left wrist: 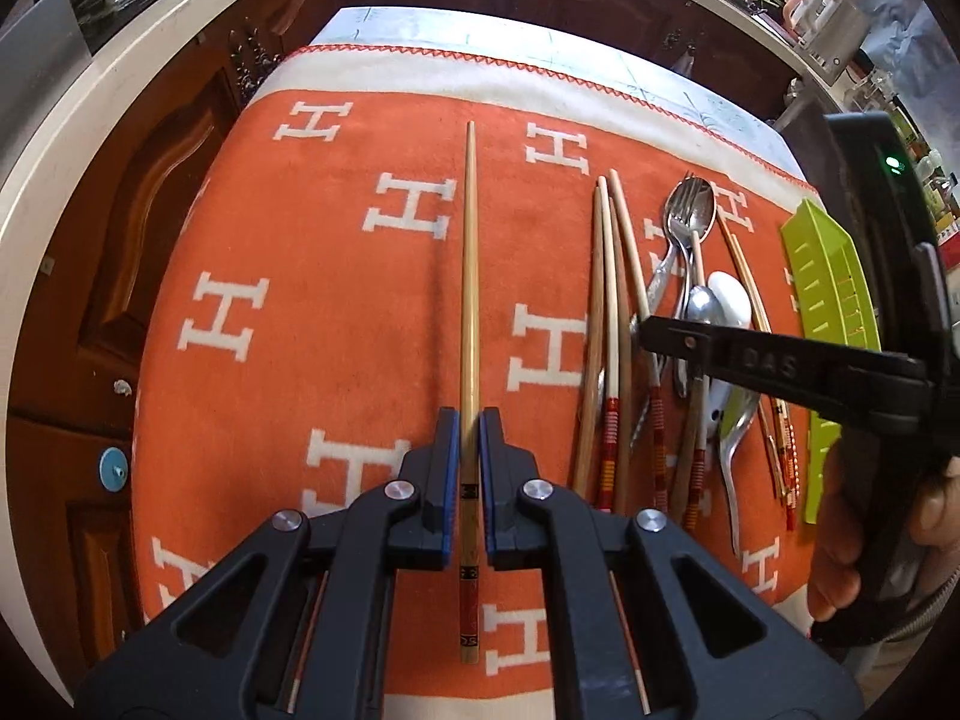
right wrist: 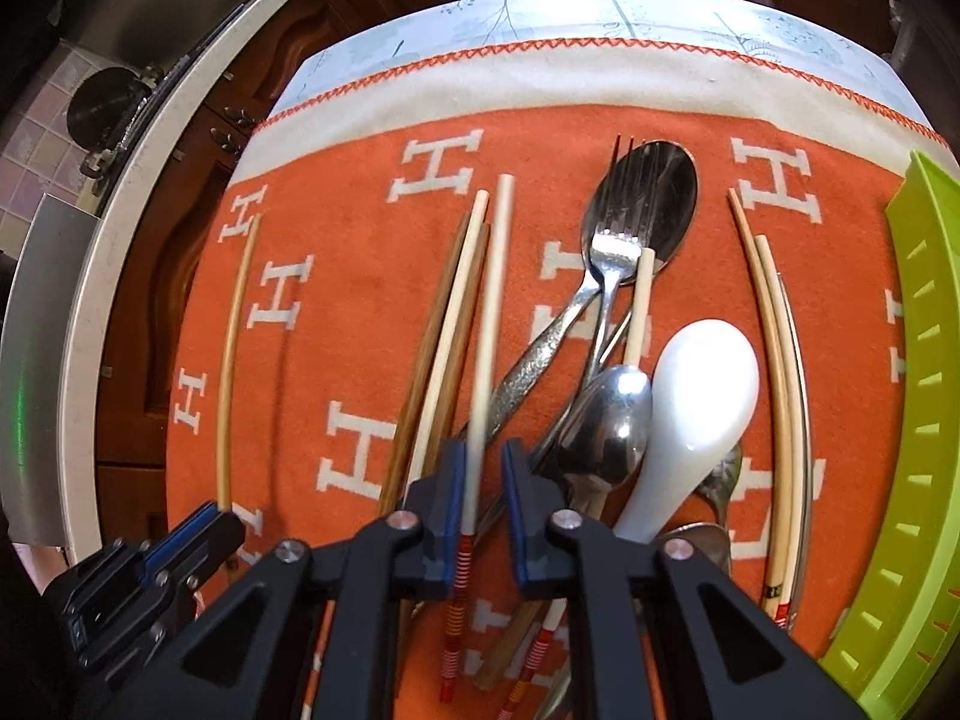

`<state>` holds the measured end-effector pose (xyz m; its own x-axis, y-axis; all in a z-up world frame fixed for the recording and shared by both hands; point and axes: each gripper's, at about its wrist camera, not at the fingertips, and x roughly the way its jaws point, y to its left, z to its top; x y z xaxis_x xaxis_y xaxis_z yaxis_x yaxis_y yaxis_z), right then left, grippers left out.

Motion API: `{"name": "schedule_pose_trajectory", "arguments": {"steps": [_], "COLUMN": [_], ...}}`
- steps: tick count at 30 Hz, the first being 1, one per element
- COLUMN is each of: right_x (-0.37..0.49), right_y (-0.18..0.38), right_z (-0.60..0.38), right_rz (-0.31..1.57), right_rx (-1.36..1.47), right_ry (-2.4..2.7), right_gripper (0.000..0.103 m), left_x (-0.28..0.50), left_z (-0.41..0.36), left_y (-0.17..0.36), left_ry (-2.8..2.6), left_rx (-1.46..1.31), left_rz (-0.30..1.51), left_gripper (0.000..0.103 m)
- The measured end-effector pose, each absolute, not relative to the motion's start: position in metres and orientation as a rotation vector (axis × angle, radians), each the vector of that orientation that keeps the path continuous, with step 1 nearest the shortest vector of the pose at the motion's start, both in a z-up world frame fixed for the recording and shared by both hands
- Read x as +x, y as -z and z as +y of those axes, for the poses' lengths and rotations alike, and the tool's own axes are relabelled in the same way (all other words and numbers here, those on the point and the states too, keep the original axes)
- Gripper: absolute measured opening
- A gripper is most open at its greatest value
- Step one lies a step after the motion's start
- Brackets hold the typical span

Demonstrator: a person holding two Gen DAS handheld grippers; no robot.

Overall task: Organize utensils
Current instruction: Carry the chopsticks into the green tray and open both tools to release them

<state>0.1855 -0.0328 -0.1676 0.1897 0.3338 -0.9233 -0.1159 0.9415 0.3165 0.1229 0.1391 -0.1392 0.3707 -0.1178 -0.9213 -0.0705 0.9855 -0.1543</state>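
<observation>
Chopstick [left wrist: 470,324] between left fingers [left wrist: 447,456]

Both handheld grippers are matte black plastic — angular linkage arms with triangular cut-outs, joined by round silver pivot screws; the left gripper [left wrist: 470,450] carries blue pads on its fingers [left wrist: 447,468], as does the right gripper [right wrist: 483,474]; seen from the left wrist camera, the right unit bears embossed lettering and a green indicator light [left wrist: 894,165]; bare skin of the person's right hand [left wrist: 864,540] shows around its handle
</observation>
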Motion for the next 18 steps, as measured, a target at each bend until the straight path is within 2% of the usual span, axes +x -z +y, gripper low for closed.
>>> {"name": "schedule_pose_trajectory", "arguments": {"steps": [8,18], "right_x": [0.181,0.118], "right_y": [0.167,0.100], "right_z": [-0.025,-0.102], "right_rz": [1.341,1.213], "right_rx": [0.154,0.309], "right_ry": [-0.310,-0.395], "right_gripper": [0.005,0.005], "left_x": [0.111,0.089], "left_z": [0.133,0.077], "left_y": [0.124,0.073], "left_ry": [0.040,0.181], "left_rx": [-0.184,-0.194], "left_rz": [1.173,1.120], "left_gripper": [0.004,0.004]}}
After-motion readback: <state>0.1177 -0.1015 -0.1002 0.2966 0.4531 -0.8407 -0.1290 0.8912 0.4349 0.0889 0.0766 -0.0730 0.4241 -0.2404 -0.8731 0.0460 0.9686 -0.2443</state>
